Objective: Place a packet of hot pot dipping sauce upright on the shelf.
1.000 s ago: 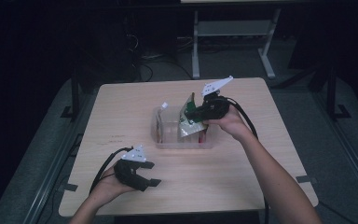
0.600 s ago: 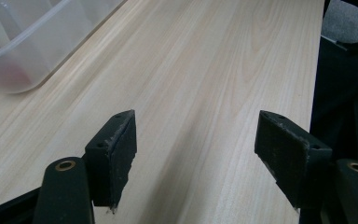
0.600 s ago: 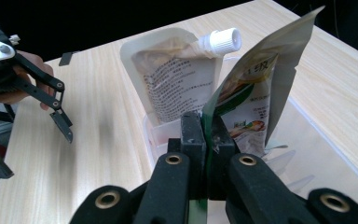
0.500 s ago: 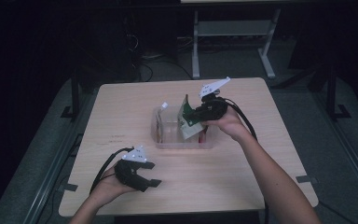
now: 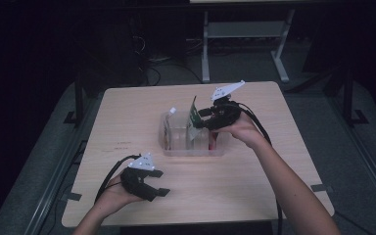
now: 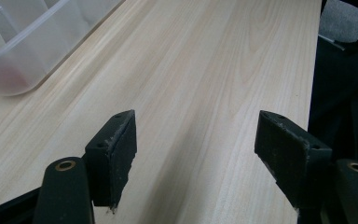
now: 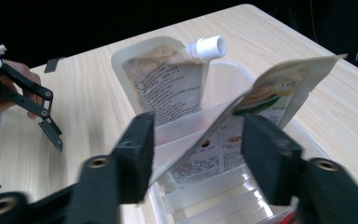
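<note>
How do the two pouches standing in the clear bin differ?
The spouted pouch has a white screw cap at its top corner; the flat packet has none. The spouted pouch stands nearly upright at the bin's far end, while the flat packet leans at a slant between the right gripper's just-opened jaws. The flat packet shows green print; the spouted pouch looks beige. Both sit in the divided clear bin.

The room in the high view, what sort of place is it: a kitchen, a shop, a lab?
Probably a lab or recording room. A lone wooden table stands on grey carpet in the dark, a metal stand behind it, and cables trail from the hand-held grippers.
</note>
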### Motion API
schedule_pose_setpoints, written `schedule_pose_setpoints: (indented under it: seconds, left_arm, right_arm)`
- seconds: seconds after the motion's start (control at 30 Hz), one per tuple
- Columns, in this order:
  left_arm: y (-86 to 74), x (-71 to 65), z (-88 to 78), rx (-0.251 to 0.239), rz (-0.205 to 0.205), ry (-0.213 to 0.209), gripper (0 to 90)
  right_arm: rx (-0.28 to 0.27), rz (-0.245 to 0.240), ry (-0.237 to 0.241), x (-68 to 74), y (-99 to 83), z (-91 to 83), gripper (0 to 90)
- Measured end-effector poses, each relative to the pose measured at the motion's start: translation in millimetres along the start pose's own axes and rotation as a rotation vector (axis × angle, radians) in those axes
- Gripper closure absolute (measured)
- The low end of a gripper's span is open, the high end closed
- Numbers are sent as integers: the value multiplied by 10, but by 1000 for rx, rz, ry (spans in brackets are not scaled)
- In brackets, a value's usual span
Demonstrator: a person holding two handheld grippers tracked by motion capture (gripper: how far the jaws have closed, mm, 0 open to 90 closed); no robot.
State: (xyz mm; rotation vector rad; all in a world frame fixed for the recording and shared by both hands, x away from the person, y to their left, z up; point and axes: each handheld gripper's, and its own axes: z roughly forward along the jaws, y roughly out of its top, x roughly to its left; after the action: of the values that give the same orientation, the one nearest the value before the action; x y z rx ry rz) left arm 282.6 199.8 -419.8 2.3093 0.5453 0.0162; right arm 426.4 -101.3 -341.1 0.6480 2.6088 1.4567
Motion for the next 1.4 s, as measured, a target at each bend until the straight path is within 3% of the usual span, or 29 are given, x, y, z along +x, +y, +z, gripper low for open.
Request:
schedule_pose_setpoints:
  seconds: [0.27,0.33,0.57,0.9,1.13,1.4]
  left_arm:
    - [6,1,-6,-1,2,-1,292]
    - [2,-7,0,-10,-13,-3,292]
    - [6,-3,2,-8,-2,-1,292]
    - [10,-17,26,-8,8,-9,291]
    - [3,-22,37,-10,3,-7,291]
    - [-8,-22,75,10,11,-5,291]
  right_arm:
    - [-16,-4,-7,51,2,-137,337]
    - [-20,-12,-9,87,-6,-182,334]
    - [-38,-31,-6,260,-123,-335,338]
    - [-59,-33,-8,475,-400,-471,341]
    - [-39,-31,1,597,-665,-539,336]
    - [0,-25,-25,682,-1013,-575,335]
